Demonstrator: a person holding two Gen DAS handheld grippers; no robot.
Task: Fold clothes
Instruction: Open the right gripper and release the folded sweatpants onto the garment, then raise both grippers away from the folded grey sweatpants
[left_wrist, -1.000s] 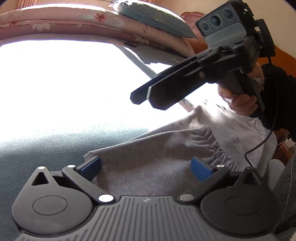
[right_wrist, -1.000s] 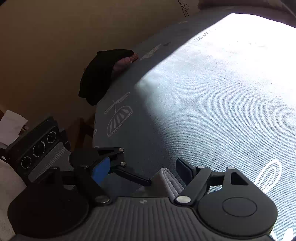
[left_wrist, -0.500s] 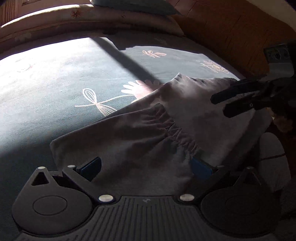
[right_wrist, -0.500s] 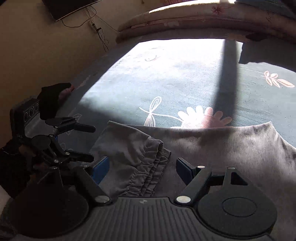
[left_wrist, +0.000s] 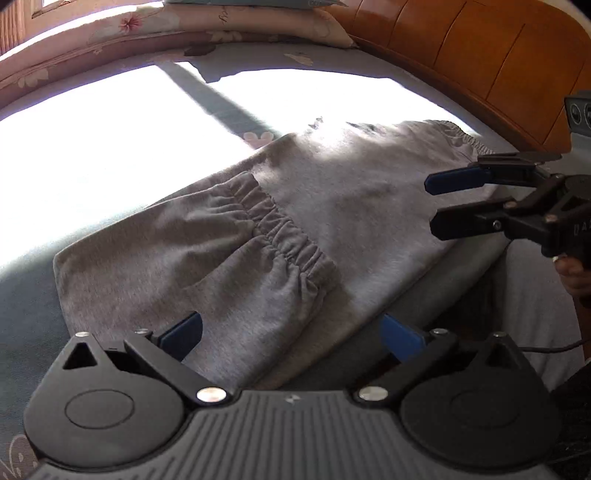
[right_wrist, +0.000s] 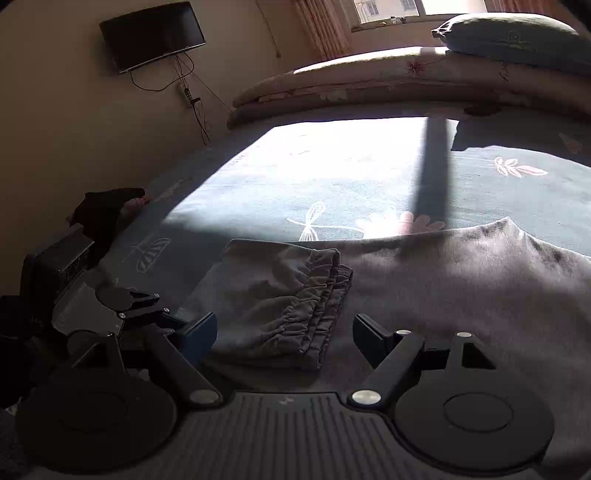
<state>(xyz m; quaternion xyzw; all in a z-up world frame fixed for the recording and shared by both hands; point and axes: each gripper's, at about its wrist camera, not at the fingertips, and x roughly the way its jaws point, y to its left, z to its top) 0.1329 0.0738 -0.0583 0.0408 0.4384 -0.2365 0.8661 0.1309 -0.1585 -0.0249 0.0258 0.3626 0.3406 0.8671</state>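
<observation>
grey sweatpants (left_wrist: 258, 236) with gathered cuffs, dark blue-green bedsheet (right_wrist: 332, 184) printed with pale bows and flowers, pink floral quilt (left_wrist: 110, 33) at upper left, orange wooden headboard (left_wrist: 480, 55) upper right, black grippers with blue pads (left_wrist: 181, 334)

The folded trousers (left_wrist: 280, 221) lie on the bed (left_wrist: 110, 147), near its near edge. Their gathered cuffs (right_wrist: 317, 295) rest on top of the wider part. Far behind, a pillow (right_wrist: 517, 40) sits on stacked quilts (right_wrist: 369, 85). A television (right_wrist: 153, 35) hangs on the left wall.
</observation>
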